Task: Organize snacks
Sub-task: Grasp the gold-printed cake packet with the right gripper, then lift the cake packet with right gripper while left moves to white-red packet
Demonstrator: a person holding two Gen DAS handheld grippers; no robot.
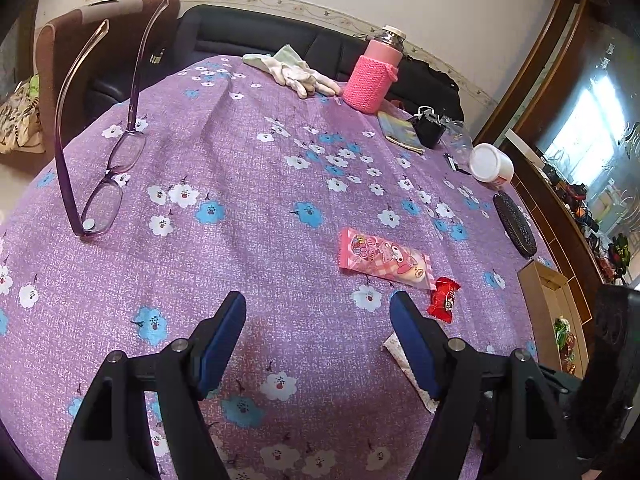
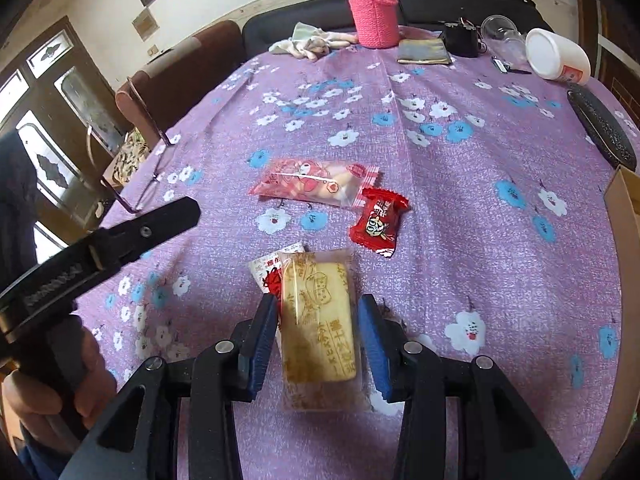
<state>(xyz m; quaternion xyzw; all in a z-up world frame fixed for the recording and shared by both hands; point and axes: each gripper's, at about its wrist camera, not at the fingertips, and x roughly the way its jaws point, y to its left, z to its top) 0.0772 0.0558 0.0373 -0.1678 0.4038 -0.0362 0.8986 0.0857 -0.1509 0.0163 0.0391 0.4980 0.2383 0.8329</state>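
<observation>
Cardboard box (image 1: 550,312) at tablecloth (image 1: 256,184) edge, colourful wrapped snacks (image 1: 564,338) inside

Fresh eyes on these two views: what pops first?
The right claw straddles a clear-wrapped yellow biscuit, pads not visibly pressing. Beyond it lie a red candy and a pink snack packet on the purple floral tablecloth. The pink bottle stands at the far edge.

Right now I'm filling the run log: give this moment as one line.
left gripper: open, empty | right gripper: open around biscuit packet, pads not touching | pink snack, red candy: on tablecloth
</observation>
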